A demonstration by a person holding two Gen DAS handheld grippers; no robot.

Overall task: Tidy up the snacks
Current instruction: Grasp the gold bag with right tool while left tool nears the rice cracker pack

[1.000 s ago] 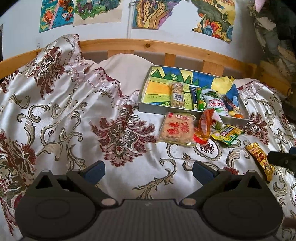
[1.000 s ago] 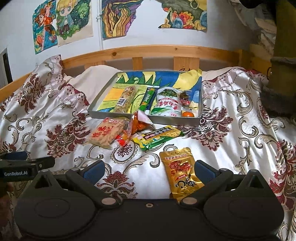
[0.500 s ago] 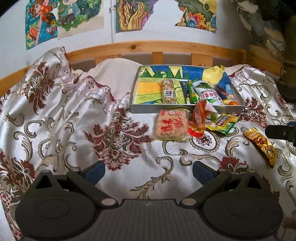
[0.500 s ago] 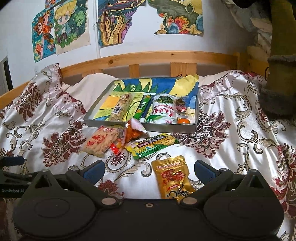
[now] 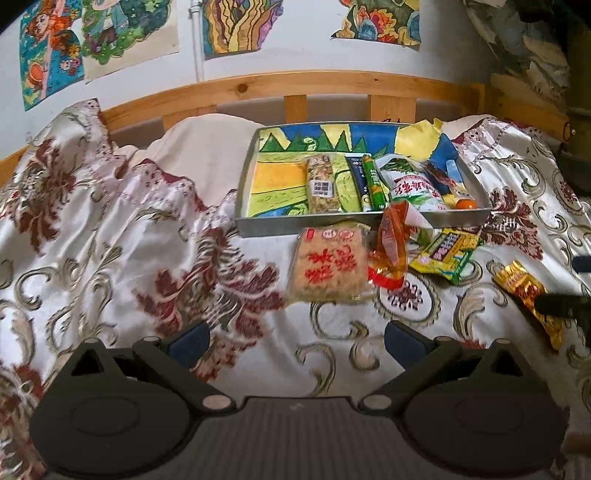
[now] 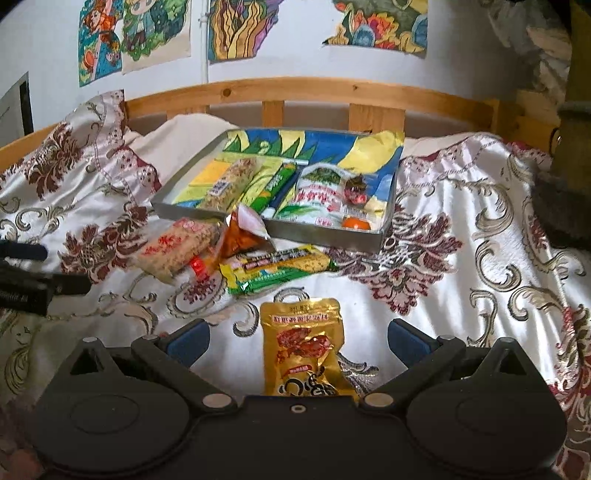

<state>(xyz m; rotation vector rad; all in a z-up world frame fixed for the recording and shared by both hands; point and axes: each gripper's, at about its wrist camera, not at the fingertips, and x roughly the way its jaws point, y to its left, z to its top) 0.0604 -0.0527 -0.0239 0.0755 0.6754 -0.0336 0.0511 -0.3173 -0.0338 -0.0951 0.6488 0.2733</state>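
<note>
Since 1.0 s ago both grippers have swung so the metal tray (image 5: 266, 225) sits more centrally ahead of them, and the gold snack pouch (image 6: 304, 349) now lies deeper between the right gripper (image 6: 297, 341) fingers.

Nearest to the right gripper, that gold pouch lies flat on the floral bedspread (image 6: 461, 295), well in front of the tray; the jaws stand wide apart on either side of it, not touching it and holding nothing. The left gripper (image 5: 297, 338) is likewise spread wide and empty, over bare bedspread in front of the tray.

Closer to the tray, 3 packets lie along its front wall: a yellow-green corn packet (image 6: 275, 267), an orange-red bag (image 6: 242, 238) leaning against the wall, and a square rice cracker pack (image 5: 328, 267) with red characters, just left of the bag.

Inside the tray, on a painted paper lining, a grain bar (image 5: 323, 184) lies left of middle, a green stick (image 5: 373, 181) beside it, then a white-and-green bag (image 5: 413, 186), and a small orange ball (image 5: 465, 204) in the front right corner.

Behind the tray run a wooden bed rail (image 5: 332, 83) and wall drawings (image 6: 135, 35).
</note>
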